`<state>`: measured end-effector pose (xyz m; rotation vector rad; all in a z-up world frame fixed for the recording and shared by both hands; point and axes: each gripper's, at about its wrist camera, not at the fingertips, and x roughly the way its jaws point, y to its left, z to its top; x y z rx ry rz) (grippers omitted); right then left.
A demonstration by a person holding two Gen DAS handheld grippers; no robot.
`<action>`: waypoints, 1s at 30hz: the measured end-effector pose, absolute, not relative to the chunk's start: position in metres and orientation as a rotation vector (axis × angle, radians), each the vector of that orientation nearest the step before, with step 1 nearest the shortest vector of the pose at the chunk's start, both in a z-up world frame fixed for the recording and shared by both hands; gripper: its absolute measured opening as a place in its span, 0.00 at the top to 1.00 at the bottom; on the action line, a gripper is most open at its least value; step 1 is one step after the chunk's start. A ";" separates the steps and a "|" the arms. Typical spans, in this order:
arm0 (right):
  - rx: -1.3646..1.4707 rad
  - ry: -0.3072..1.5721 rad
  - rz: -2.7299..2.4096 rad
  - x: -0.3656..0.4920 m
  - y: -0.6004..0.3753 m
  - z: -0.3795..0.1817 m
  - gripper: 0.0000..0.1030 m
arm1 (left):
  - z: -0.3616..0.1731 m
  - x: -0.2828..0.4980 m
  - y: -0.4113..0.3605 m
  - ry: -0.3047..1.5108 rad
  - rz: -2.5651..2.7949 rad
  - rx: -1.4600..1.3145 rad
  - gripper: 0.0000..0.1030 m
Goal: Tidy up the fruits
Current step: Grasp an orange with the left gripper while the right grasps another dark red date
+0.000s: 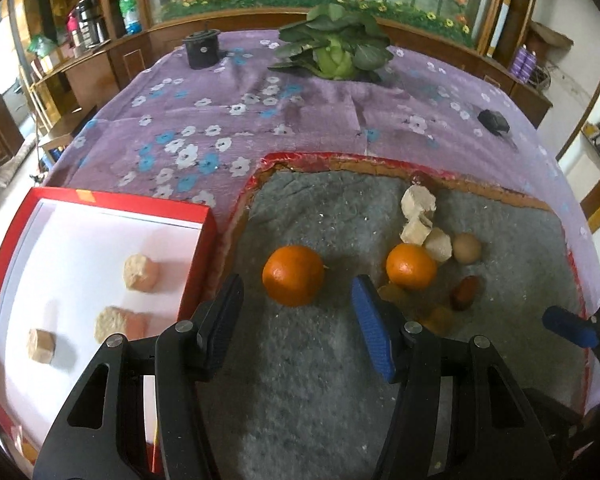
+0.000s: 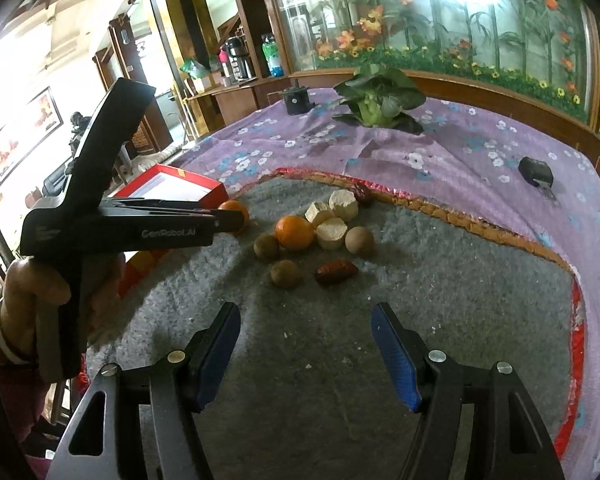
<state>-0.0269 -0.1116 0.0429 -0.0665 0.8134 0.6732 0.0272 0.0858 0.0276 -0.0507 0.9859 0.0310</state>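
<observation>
Nearest the lens, left gripper (image 1: 296, 306) jaws wide, empty, nose just short of lone orange (image 1: 293, 275) on grey felt mat (image 1: 300, 380); right gripper (image 2: 306, 340) equally agape, holding nothing. Leftward, red box (image 1: 196, 210) holds three pale chunks – sorting begun. Beyond, second orange (image 1: 411, 266), more chunks, brown fruits, red dates still clustered, unsorted

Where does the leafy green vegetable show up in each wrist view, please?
Left wrist view: the leafy green vegetable sits top centre, at the far end of the purple cloth.
Right wrist view: it sits upper centre-right, again far off.
Shared landmark: the black round container to its left.
</observation>
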 end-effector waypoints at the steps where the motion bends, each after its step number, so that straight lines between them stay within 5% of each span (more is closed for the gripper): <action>1: -0.064 0.816 0.675 -0.026 -0.112 0.042 0.36 | 0.026 0.030 0.086 0.989 0.026 -0.045 0.45; 6: -0.055 0.829 0.687 -0.021 -0.113 0.038 0.36 | 0.017 0.039 0.091 1.005 0.022 -0.049 0.45; 9: -0.070 0.841 0.688 -0.017 -0.110 0.034 0.36 | 0.012 0.041 0.093 1.019 0.017 -0.066 0.67; 18: -0.078 0.860 0.723 -0.007 -0.095 0.027 0.36 | 0.023 0.025 0.091 0.971 0.026 -0.061 0.67; 30: -0.165 0.885 0.649 0.028 -0.086 0.015 0.51 | 0.045 -0.003 0.087 0.920 0.005 -0.058 0.67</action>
